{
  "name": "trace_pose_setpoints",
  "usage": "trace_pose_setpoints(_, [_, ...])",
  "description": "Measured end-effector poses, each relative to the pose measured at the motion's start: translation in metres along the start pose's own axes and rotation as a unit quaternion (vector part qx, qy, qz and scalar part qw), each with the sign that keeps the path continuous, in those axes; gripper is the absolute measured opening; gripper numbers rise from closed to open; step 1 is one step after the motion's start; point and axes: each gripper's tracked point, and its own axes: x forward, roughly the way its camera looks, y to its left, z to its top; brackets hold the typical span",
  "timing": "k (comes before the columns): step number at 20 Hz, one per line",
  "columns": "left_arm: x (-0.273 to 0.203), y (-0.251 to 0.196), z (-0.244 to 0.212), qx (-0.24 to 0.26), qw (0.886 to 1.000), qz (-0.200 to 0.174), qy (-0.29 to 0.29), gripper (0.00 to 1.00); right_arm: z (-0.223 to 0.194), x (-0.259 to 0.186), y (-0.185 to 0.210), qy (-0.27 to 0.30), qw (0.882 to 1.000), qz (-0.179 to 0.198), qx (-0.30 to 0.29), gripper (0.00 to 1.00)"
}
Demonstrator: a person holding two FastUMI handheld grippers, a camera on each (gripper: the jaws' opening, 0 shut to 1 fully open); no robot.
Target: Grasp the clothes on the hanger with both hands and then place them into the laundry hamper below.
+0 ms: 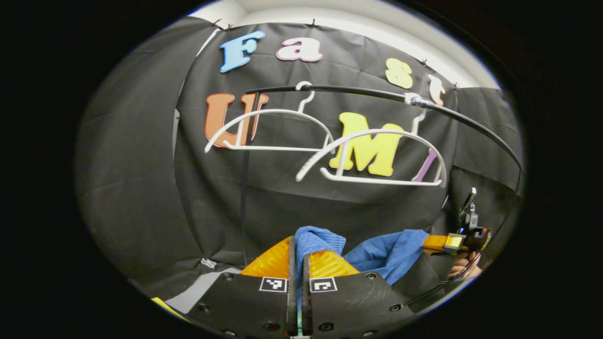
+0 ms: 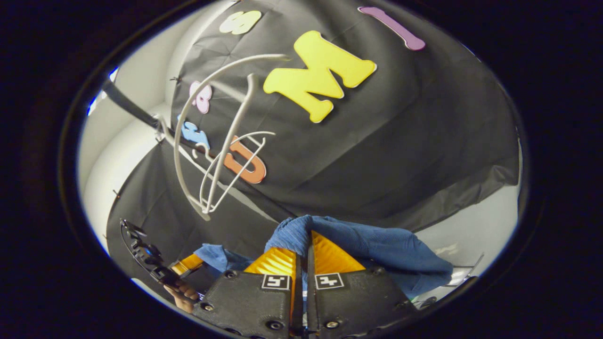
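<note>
Blue knit garment, soft and limp, sags between my left gripper and right gripper, both clamped tight on its bunched edges, bare hangers at twelve o'clock.

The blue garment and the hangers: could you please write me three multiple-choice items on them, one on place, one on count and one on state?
1. Where is the blue garment?
A. Draped on a hanger
B. Held between the two grippers, below the hangers
C. Folded on a shelf

2. How many white hangers hang on the black rail?
A. One
B. Two
C. Four

3. In what state is the left gripper?
A. Wide open, nothing between its fingers
B. Shut on the blue garment
C. Shut on a hanger

Answers:
1 B: the cloth spans from the left gripper to the right gripper, under both hangers.
2 B: a left hanger and a right hanger hang there, both bare.
3 B: blue cloth rises from between its closed fingers.
</note>
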Motion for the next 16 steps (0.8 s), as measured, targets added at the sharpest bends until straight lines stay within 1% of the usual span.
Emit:
trace_pose_setpoints(5, [-0.011, -0.036, -0.004, 0.026, 0.999, -0.044, -0.001, 0.04, -0.040, 0.000, 0.050, 0.019, 0.999, 0.025, -0.023, 0.07])
trace_pose_setpoints(7, [-0.013, -0.051, -0.001, 0.035, 0.998, -0.058, -0.005, 0.04, -0.053, 0.004, 0.066, 0.025, 0.999, 0.033, -0.020, 0.07])
trace_pose_setpoints(9, [-0.021, -0.063, 0.000, 0.043, 0.997, -0.070, -0.011, 0.04, -0.069, 0.002, 0.088, 0.030, 0.998, 0.048, -0.017, 0.07])
trace_pose_setpoints(12, [-0.029, -0.081, 0.004, 0.048, 0.994, -0.092, -0.015, 0.04, -0.074, 0.001, 0.112, 0.028, 0.997, 0.071, -0.015, 0.06])
trace_pose_setpoints(15, [-0.034, -0.084, 0.012, 0.054, 0.993, -0.105, -0.010, 0.04, -0.073, -0.005, 0.123, 0.022, 0.996, 0.086, -0.003, 0.07])
trace_pose_setpoints(16, [-0.034, -0.083, 0.014, 0.055, 0.993, -0.107, -0.011, 0.04, -0.071, -0.004, 0.121, 0.017, 0.996, 0.089, -0.003, 0.06])
